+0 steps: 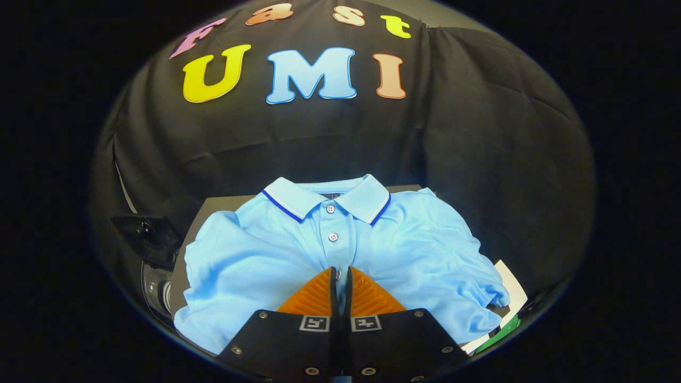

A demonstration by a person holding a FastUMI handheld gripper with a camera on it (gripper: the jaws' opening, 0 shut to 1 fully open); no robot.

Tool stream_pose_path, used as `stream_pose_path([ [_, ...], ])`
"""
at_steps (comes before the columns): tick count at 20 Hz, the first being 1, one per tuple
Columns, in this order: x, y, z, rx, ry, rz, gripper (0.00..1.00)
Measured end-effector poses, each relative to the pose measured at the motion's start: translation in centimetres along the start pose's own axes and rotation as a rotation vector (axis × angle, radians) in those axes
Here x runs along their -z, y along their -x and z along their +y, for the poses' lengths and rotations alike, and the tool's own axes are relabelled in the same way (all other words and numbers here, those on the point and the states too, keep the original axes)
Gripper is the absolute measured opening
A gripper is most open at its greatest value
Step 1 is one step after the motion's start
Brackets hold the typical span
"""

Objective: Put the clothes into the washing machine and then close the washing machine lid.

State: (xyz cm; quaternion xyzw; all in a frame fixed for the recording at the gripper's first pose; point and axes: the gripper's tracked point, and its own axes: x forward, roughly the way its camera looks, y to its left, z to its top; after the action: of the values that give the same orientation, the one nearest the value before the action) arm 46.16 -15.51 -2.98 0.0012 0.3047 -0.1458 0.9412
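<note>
A light blue polo shirt point(276, 255) lies spread across the dark tabletop point(223, 205) in the lower middle of the frame, collar (white with a dark blue stripe) toward the booth's wall and buttons facing up. The claw point(340, 276) sits at the bottom centre, its two fingers drawn nearly together with a thin gap between them, their tips at the shirt's placket; whether fabric is pinched there I cannot tell. At the lower left, beside the tabletop, a grey rounded object point(155, 290) shows under a dark panel. White and green sheets point(508, 311) poke from under the shirt's sleeve at lower right.

Soft matt knit cloth polo shirt point(276, 255) with smooth plastic buttons point(333, 236), ridged gripper point(340, 274) fingers pinched together on its fabric, matt dark table point(223, 205), glossy washing machine point(154, 287).
</note>
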Motion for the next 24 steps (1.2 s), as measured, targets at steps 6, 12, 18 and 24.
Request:
stream_pose_path([
  [6, -2.5, 2.8, 0.1, 0.031, 0.017, -0.061, 0.00],
  [12, -5.6, 6.6, 1.6, 0.044, 0.082, -0.126, 0.00],
  [18, -5.9, 11.1, 4.2, 0.025, 0.109, -0.192, 0.00],
  [24, -5.3, 13.2, 8.3, 0.082, 0.162, -0.200, 0.00],
])
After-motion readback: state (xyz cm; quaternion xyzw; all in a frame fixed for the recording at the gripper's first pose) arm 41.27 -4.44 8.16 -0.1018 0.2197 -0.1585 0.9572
